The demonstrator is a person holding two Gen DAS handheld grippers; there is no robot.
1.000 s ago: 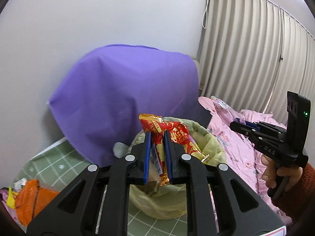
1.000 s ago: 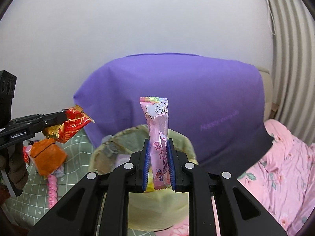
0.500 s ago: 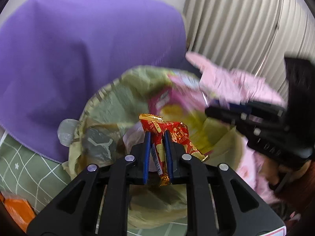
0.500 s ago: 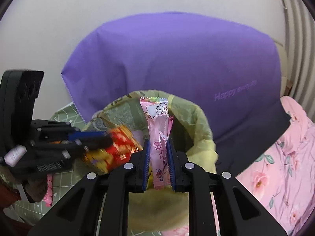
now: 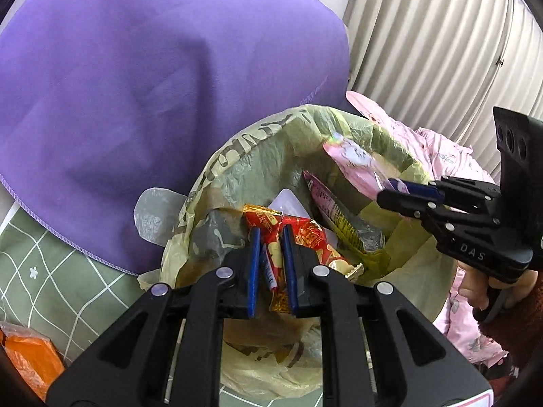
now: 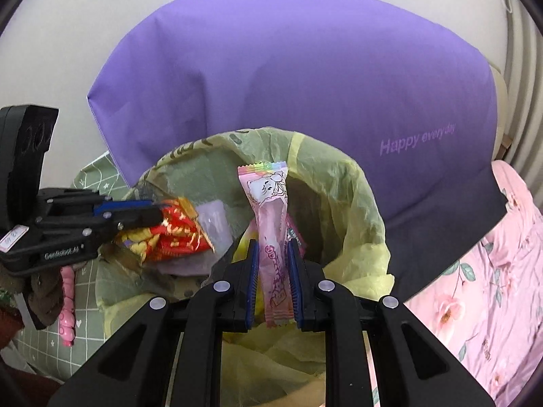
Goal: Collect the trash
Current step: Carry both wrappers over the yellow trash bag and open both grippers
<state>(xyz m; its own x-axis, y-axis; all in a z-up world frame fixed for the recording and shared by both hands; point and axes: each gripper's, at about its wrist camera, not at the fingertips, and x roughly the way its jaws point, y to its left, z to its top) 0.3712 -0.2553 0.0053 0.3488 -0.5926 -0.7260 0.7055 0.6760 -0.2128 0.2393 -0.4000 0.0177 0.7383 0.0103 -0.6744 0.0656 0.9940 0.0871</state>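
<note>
A bin lined with a yellow-green plastic bag (image 5: 261,156) (image 6: 342,186) stands in front of me with wrappers inside. My left gripper (image 5: 271,240) is shut on a red and gold snack wrapper (image 5: 305,234), held over the bag's mouth. In the right wrist view that same left gripper (image 6: 149,212) comes in from the left with the red wrapper (image 6: 169,234). My right gripper (image 6: 273,254) is shut on a long pink candy wrapper (image 6: 271,224), upright over the bag. The left wrist view shows the right gripper (image 5: 390,188) and its pink wrapper (image 5: 353,166) over the bag's right side.
A large purple cloth (image 5: 152,84) (image 6: 305,78) hangs behind the bin. A green checked mat (image 5: 51,271) lies at the left with an orange packet (image 5: 27,356) on it. Pink floral bedding (image 6: 475,288) lies at the right, and a pleated curtain (image 5: 441,40) hangs behind.
Both grippers have come down and forward over the bag's mouth, each still holding its wrapper. The views now look down into the bag.
</note>
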